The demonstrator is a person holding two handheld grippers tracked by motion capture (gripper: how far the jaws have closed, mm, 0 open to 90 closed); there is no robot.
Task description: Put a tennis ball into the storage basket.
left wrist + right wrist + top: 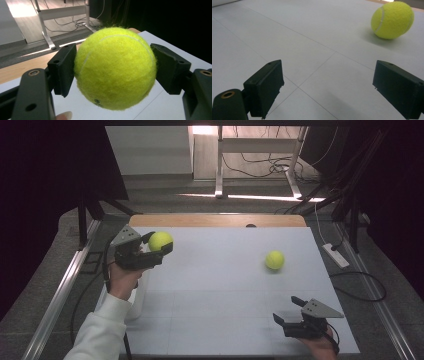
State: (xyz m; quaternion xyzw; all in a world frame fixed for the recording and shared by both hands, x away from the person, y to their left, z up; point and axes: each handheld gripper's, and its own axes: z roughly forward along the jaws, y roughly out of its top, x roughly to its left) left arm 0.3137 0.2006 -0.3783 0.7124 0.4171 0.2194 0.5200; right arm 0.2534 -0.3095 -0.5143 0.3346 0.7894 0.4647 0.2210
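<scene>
Left hand-held gripper (159, 248) pinches a tennis ball (160, 240) aloft at ten o'clock — its round felt could squirt out. Right hand-held gripper (288, 311) gapes empty; second ball (274, 260) at two o'clock on the worktop (220, 285) may roll.

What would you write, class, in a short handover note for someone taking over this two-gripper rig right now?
Left gripper: shut on a tennis ball, held up at the far left of the white table.
Right gripper: open, nothing between its jaws, low over the table's near right part.
Second tennis ball: loose on the table, right of centre, ahead of the right gripper.
Done: one ball picked up.
Left: the second ball is not yet gripped; probably the right gripper's next pick. Where the balls go cannot be told.
</scene>
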